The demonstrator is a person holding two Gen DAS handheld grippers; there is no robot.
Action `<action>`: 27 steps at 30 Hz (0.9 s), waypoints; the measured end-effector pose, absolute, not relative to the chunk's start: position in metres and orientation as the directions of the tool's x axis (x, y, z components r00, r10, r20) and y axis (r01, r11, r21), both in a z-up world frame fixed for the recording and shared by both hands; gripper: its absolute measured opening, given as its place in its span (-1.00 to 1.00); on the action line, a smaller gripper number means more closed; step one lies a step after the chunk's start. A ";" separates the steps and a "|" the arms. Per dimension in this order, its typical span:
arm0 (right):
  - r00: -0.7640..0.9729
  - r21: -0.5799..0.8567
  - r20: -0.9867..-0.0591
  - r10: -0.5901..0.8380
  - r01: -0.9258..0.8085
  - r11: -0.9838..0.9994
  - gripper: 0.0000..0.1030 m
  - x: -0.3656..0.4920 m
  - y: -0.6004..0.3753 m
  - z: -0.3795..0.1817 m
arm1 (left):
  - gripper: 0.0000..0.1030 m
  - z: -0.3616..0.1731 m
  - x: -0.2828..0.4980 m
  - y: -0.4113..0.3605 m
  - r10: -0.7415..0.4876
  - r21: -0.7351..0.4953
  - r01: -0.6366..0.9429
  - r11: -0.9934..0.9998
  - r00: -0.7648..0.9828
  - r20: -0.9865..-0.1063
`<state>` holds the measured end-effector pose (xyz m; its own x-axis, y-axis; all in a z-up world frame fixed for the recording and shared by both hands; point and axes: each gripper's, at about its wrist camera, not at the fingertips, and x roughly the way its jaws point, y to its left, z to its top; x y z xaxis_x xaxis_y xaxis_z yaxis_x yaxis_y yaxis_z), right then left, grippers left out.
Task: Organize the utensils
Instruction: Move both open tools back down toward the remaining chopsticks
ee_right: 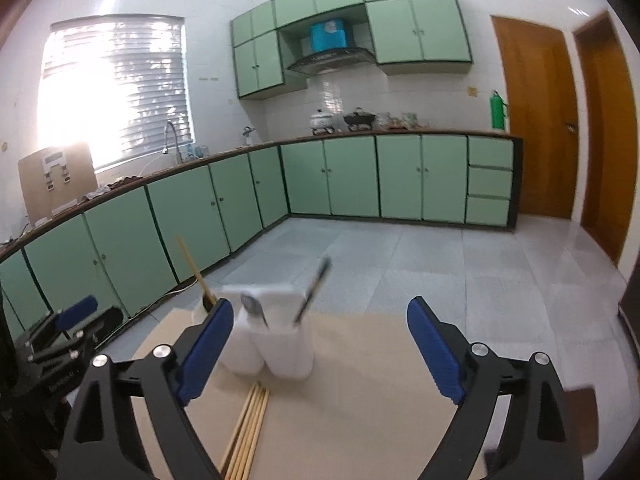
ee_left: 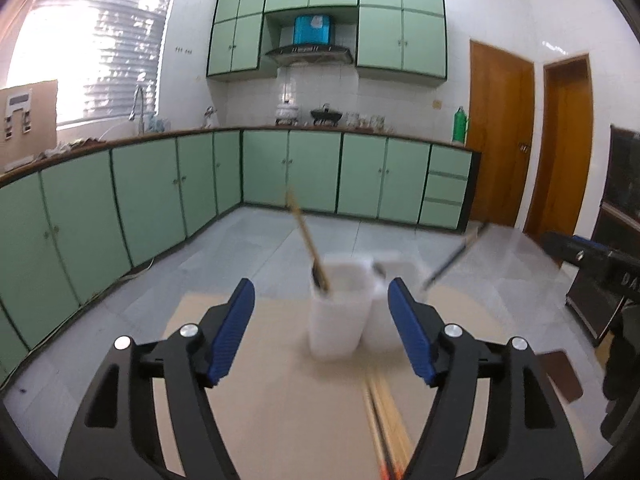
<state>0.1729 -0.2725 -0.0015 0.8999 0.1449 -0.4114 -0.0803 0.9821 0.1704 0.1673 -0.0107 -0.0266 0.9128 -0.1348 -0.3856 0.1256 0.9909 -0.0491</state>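
White plastic holder cups (ee_left: 340,312) stand together on a beige table (ee_left: 280,420); they also show in the right wrist view (ee_right: 288,348). A wooden chopstick (ee_left: 306,236) leans in the left cup, and a dark-handled utensil (ee_left: 452,260) leans in the right one. A spoon (ee_right: 254,308) sticks out of a cup. Several chopsticks (ee_right: 248,428) lie on the table in front of the cups, also seen in the left wrist view (ee_left: 384,420). My left gripper (ee_left: 322,300) is open and empty, just short of the cups. My right gripper (ee_right: 320,320) is open and empty above the table.
Green kitchen cabinets (ee_left: 160,200) and a counter run along the far walls, across a grey tiled floor (ee_right: 400,264). Wooden doors (ee_right: 536,120) are at the right. The other gripper (ee_right: 68,332) shows at the left edge. A dark brown object (ee_left: 560,376) lies at the table's right.
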 end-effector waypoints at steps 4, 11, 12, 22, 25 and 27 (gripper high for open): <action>0.883 0.173 -0.457 0.104 -0.027 0.985 0.70 0.145 -0.270 -0.040 | 0.34 -0.067 0.144 -0.006 -0.126 -0.057 0.112 0.992 0.869 -0.479; 0.827 0.119 -0.557 0.070 -0.004 0.993 0.70 0.100 -0.244 -0.101 | 0.34 -0.121 0.117 0.000 -0.102 -0.028 0.108 0.994 0.789 -0.606; 0.817 0.119 -0.572 0.075 -0.007 0.993 0.70 0.096 -0.241 -0.108 | 0.34 -0.126 0.114 0.001 -0.101 -0.026 0.108 0.994 0.781 -0.616; 0.746 0.105 -0.656 0.118 -0.066 0.992 0.37 0.076 -0.205 -0.139 | 0.34 -0.159 0.083 0.001 -0.080 -0.014 0.097 0.995 0.716 -0.693; 0.724 0.108 -0.676 0.141 -0.091 0.990 0.17 0.074 -0.197 -0.144 | 0.35 -0.164 0.080 0.003 -0.080 -0.022 0.092 0.996 0.699 -0.711; 0.705 0.112 -0.690 0.161 -0.116 0.987 0.07 0.072 -0.191 -0.149 | 0.35 -0.166 0.080 0.005 -0.077 -0.024 0.086 0.996 0.688 -0.721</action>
<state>0.0715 -0.1914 -0.1487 0.7053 0.1610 -0.6903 -0.1156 0.9870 0.1120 0.0803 0.0048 -0.1656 0.6883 -0.0766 -0.7214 0.0860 0.9960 -0.0237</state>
